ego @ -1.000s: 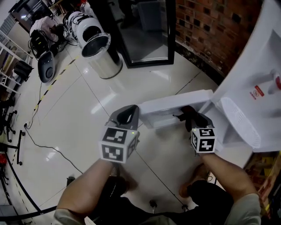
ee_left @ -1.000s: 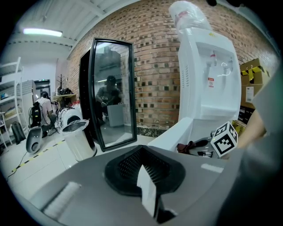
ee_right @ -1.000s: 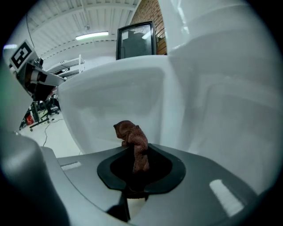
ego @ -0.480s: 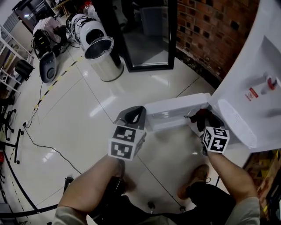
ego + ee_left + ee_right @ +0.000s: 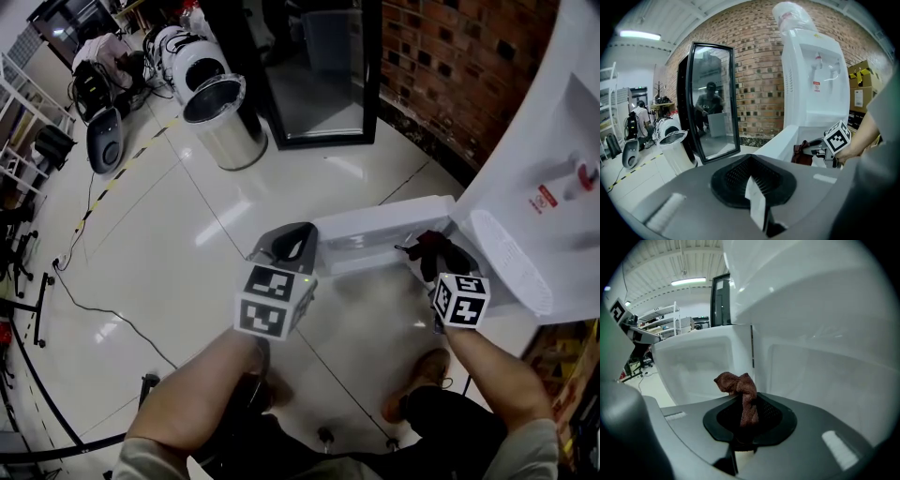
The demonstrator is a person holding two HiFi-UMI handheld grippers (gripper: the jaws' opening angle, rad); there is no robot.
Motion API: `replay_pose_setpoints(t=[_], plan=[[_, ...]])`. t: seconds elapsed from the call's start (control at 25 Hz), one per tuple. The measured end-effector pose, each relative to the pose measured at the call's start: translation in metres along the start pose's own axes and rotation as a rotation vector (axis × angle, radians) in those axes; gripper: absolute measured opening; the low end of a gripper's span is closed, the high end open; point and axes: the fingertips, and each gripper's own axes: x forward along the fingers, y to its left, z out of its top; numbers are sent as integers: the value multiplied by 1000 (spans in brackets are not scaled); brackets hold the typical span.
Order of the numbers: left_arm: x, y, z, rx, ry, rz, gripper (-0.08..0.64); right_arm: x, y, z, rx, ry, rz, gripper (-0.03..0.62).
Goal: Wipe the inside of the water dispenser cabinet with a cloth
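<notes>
Right gripper [image 5: 427,251]: clamped on cloth [image 5: 743,394], beside open door [image 5: 375,230].
Left gripper [image 5: 289,246]: closed, empty.
Progress: we judge wiping not yet begun.

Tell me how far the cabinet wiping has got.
Done: the cabinet door of the water dispenser stands open, and the right gripper is shut on the brown cloth. In hand: the brown cloth is held at the opening, not visibly touching a wall. The left gripper is shut and empty. Left: wiping the inside; no wiped patch shows.
</notes>
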Motion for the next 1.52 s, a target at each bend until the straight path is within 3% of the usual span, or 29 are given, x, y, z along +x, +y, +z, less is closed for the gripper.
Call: replay_pose_setpoints(t=[0.16,0.32,0.44,0.8,1.04,1.52], plan=[[-1,-2,0,7,-1,-7,0,-9,50,-2,-84,-8,120,67],[-1,-2,-1,9,-2,-1,0,-22,133,-13,-216,-13,333,67],[0,-3,-1,1,-3,5,0,-27,188,-21,-262,-5,470,67],[0,-2,0,-13,-21,-17,0,-4,279,-31,-328,29,626,67],[3,0,2,-34,-34,-48,0,26,304,-55,-395,83,638,67],[9,6,1,-73,-33,-54,0,50,263,-58,-369,91,514,67]])
